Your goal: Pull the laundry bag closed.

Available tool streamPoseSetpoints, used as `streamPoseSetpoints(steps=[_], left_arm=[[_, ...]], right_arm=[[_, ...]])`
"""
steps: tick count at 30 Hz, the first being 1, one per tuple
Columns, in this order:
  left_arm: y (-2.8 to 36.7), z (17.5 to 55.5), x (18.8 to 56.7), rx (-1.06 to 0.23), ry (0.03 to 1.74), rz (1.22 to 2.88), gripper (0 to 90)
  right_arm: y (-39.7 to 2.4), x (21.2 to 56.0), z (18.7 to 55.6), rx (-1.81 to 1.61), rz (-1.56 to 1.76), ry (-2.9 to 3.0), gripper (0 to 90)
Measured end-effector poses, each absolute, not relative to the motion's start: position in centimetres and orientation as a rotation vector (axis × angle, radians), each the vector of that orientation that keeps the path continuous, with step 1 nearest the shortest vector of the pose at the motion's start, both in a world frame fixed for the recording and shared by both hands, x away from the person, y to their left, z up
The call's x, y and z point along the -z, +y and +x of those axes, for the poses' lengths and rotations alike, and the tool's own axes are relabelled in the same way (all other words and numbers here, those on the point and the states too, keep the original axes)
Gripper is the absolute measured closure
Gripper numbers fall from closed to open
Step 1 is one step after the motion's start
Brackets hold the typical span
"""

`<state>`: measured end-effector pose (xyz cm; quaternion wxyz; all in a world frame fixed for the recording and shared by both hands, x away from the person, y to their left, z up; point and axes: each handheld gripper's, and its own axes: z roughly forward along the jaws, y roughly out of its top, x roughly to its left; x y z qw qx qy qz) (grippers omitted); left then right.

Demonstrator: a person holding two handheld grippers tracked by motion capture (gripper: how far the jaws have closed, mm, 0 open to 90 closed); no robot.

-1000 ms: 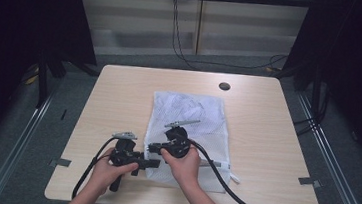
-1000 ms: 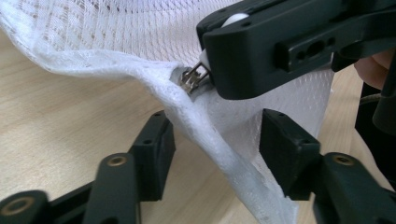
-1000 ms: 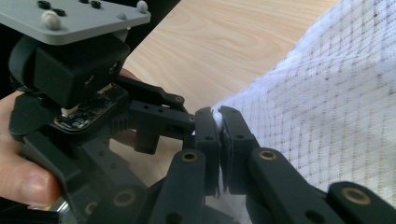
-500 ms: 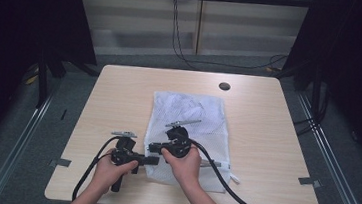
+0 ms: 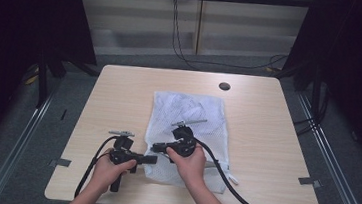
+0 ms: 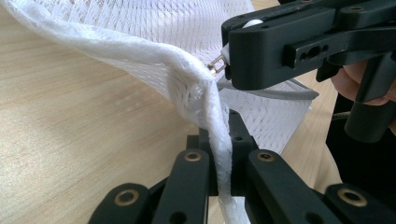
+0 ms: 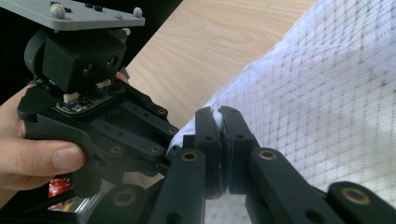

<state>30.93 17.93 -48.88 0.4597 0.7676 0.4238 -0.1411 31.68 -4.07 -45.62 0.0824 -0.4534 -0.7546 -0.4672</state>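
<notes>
Mesh bag (image 5: 187, 117) flat mid-table; left gripper (image 5: 149, 159) pinching its near-left edge; right gripper (image 5: 160, 147) clamped on zipper tab beside it; barely moved since a second ago; likely unzipping starts.

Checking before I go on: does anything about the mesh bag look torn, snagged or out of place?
Nothing stands out. The white mesh bag lies flat on the table; only its near-left corner is lifted, pinched between the left gripper and right gripper. No tear visible.
</notes>
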Motion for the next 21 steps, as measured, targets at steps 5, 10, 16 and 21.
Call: streamPoseSetpoints(steps=[5,10,16,21], left_arm=[[17.92,30.94,48.83,0.349,1.041,1.888,88.8],[17.88,30.90,48.79,0.349,1.049,1.891,88.9],[17.86,30.90,48.81,0.349,1.048,1.892,89.0],[17.86,30.91,48.81,0.346,1.047,1.895,88.9]], right_arm=[[-4.38,45.73,31.58,1.397,-1.354,-2.250,86.8],[-4.60,45.85,31.50,1.399,-1.347,-2.248,86.8],[-4.83,45.89,31.46,1.388,-1.344,-2.249,86.9],[-4.79,45.91,31.40,1.381,-1.353,-2.267,87.0]])
